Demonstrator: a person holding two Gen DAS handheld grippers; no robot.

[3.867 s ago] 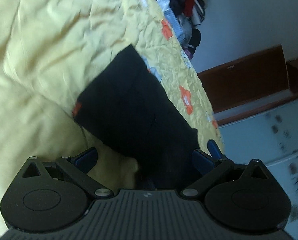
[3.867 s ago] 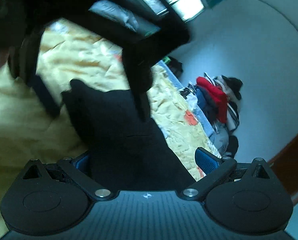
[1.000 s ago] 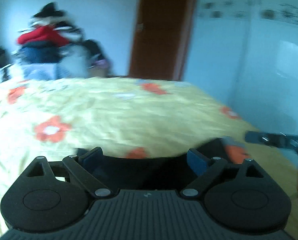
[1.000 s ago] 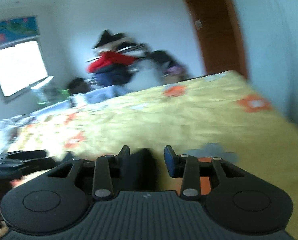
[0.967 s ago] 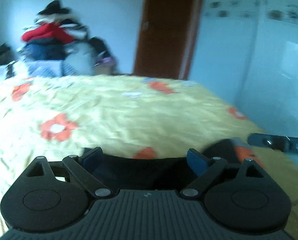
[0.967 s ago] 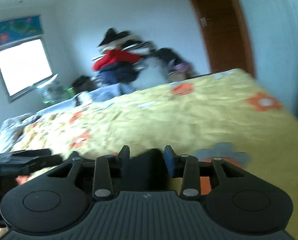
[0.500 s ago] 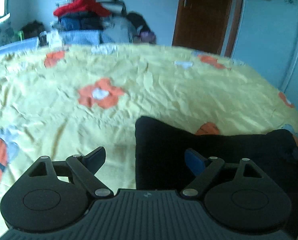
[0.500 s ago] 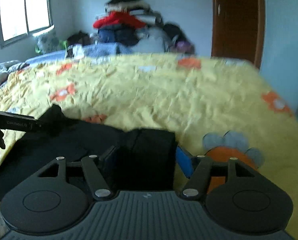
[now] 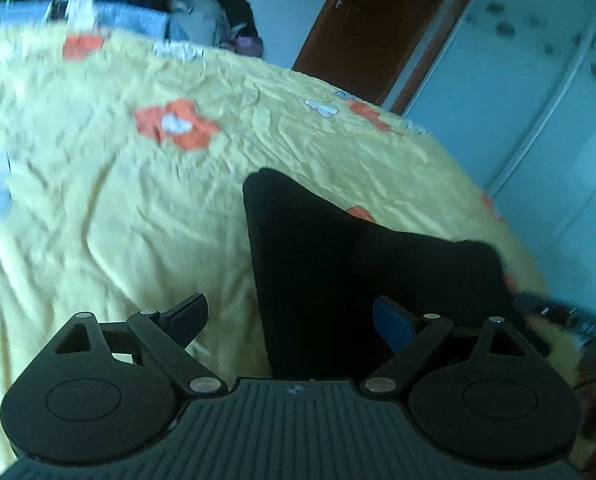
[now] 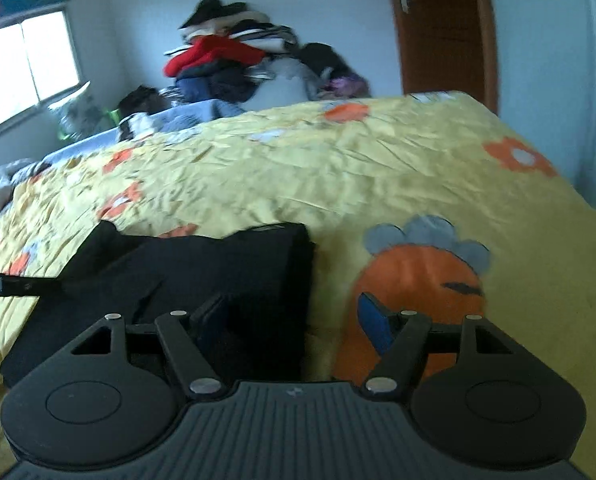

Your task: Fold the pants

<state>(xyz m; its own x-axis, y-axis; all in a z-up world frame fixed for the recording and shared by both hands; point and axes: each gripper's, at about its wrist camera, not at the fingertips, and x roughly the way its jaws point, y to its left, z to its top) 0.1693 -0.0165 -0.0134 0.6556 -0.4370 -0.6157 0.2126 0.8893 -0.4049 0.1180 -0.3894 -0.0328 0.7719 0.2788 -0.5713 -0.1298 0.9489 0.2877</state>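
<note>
The black pants [image 9: 362, 264] lie folded flat on the yellow flowered bedspread [image 9: 117, 208]. My left gripper [image 9: 289, 320] is open, its jaws wide apart over the pants' left edge, holding nothing. In the right wrist view the pants [image 10: 201, 276] lie at the lower left. My right gripper [image 10: 293, 320] is open and empty over the pants' right edge. The other gripper's tip shows at the left edge of the right wrist view [image 10: 1, 284] and at the right edge of the left wrist view [image 9: 558, 312].
A pile of clothes [image 10: 233, 60] is stacked beyond the bed's far side. A brown door [image 10: 446, 28] stands at the back right. A white wardrobe [image 9: 538, 128] runs along the bed's right side. A window [image 10: 25, 68] is at the left.
Both grippers opened and let go of the pants, which now lie flat on the bed. Both have drawn back and risen a little.
</note>
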